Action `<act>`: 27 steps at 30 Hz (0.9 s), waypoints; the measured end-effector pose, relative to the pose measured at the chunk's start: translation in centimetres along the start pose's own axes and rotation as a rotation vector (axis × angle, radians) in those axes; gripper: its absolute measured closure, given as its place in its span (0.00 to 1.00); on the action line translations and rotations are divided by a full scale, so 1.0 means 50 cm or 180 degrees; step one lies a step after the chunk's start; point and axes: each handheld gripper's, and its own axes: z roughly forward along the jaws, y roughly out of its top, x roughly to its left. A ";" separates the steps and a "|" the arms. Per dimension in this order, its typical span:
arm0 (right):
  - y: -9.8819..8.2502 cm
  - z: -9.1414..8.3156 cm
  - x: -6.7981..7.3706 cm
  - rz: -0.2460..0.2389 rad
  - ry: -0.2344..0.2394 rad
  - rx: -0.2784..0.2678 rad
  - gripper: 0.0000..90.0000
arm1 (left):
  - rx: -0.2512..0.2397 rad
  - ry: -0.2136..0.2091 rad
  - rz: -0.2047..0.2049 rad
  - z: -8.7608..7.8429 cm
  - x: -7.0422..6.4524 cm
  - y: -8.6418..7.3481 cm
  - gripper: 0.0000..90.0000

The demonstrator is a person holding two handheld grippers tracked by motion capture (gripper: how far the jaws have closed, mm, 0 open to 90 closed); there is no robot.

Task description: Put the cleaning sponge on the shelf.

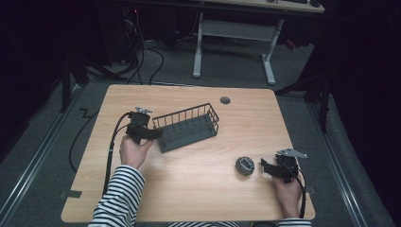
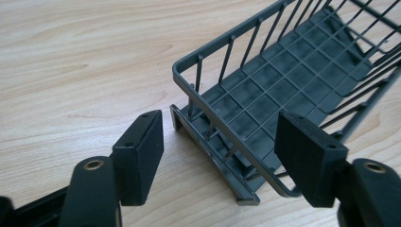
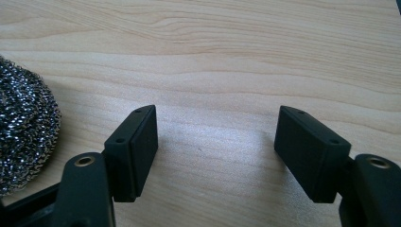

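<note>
Wood tabletop point(image 1: 198, 161) over grey floor point(image 1: 227, 71); left claw point(image 1: 156, 134) wide around basket point(image 1: 189, 127) end, right claw point(image 3: 217, 142) wide

No readable text, labels or numbers, as far as visible.

Table point(image 1: 198, 184): light wood-grain top with rounded corners, filling the centre and lower part of the frame; a round grey cable grommet point(image 1: 225, 100) sits near its far edge, upper centre.

Floor point(image 1: 227, 66): grey carpet, dim, darker toward both sides.

Second desk point(image 1: 265, 5): top edge of the frame, pale top on a white metal frame point(image 1: 234, 35) with two legs and a crossbar.

Cables point(image 1: 146, 52): black loops lying on the floor, upper left.

Dark stand legs point(image 1: 66, 90): left of the table; others at upper right.

Light: falls mainly on the tabletop; the surroundings are near black.
</note>
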 end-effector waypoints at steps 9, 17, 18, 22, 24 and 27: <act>0.000 0.000 0.000 -0.0002 0.0005 -0.0001 0.35 | 0.0044 0.0046 0.0087 0.023 -0.010 0.004 0.46; 0.000 0.000 0.000 -0.0002 0.0006 -0.0001 0.35 | 0.0064 0.0054 0.0132 0.028 -0.014 0.003 0.57; 0.000 0.000 0.000 -0.0003 0.0006 -0.0001 0.35 | 0.0061 0.0044 0.0142 0.028 -0.015 0.003 0.58; 0.000 0.000 0.000 -0.0004 0.0006 -0.0002 0.35 | 0.0074 0.0068 0.0171 0.030 -0.019 0.002 0.61; 0.000 0.000 0.000 -0.0003 0.0006 -0.0001 0.35 | 0.0079 0.0059 0.0171 0.030 -0.018 0.002 0.61; 0.000 0.000 0.000 -0.0003 0.0006 -0.0001 0.35 | 0.0079 0.0050 0.0177 0.030 -0.018 0.002 0.61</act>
